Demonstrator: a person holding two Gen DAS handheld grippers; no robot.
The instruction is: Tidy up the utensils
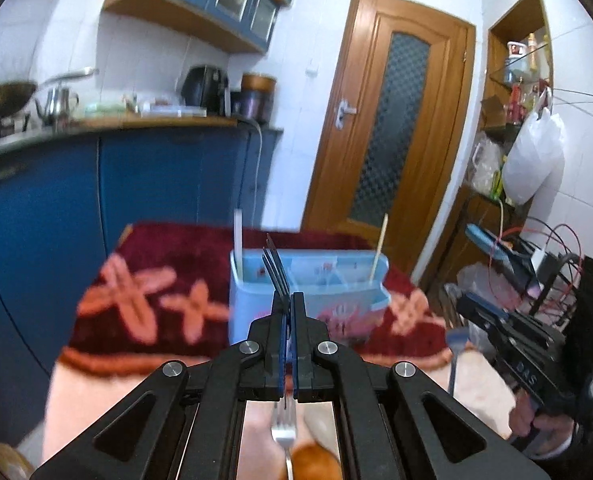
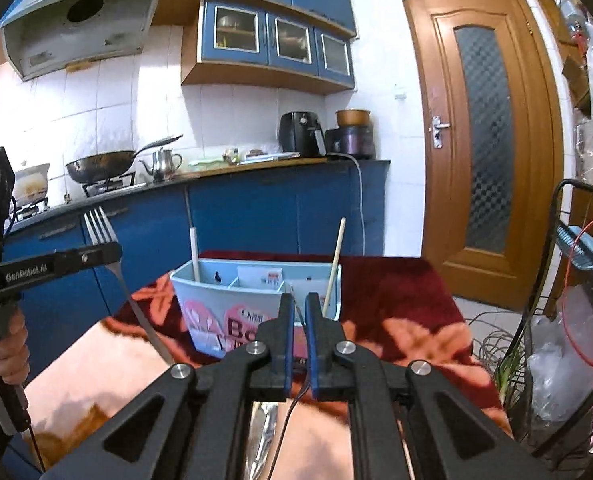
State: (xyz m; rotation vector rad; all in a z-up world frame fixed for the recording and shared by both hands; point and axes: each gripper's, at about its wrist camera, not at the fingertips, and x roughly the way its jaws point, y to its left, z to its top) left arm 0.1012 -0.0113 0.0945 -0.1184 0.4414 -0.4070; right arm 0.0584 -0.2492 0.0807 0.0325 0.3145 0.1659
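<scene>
A light blue utensil holder point(image 1: 308, 280) point(image 2: 256, 300) with compartments stands on a red flowered cloth. A white stick point(image 1: 238, 240) point(image 2: 194, 254) stands in its left compartment and a wooden chopstick point(image 1: 379, 248) point(image 2: 336, 264) in its right. My left gripper point(image 1: 287, 300) is shut on a metal fork point(image 1: 274, 268), tines up, just in front of the holder; in the right wrist view the fork point(image 2: 104, 232) sits left of the holder. My right gripper point(image 2: 299, 308) is nearly shut on a thin dark utensil point(image 2: 296, 360), edge-on, before the holder's right side.
The red cloth point(image 2: 396, 292) covers a small table. A blue kitchen counter point(image 2: 236, 208) with wok and kettle runs behind. A wooden door point(image 2: 484, 136) is at right. A wire rack point(image 2: 588, 280) with bags and cables stands at far right.
</scene>
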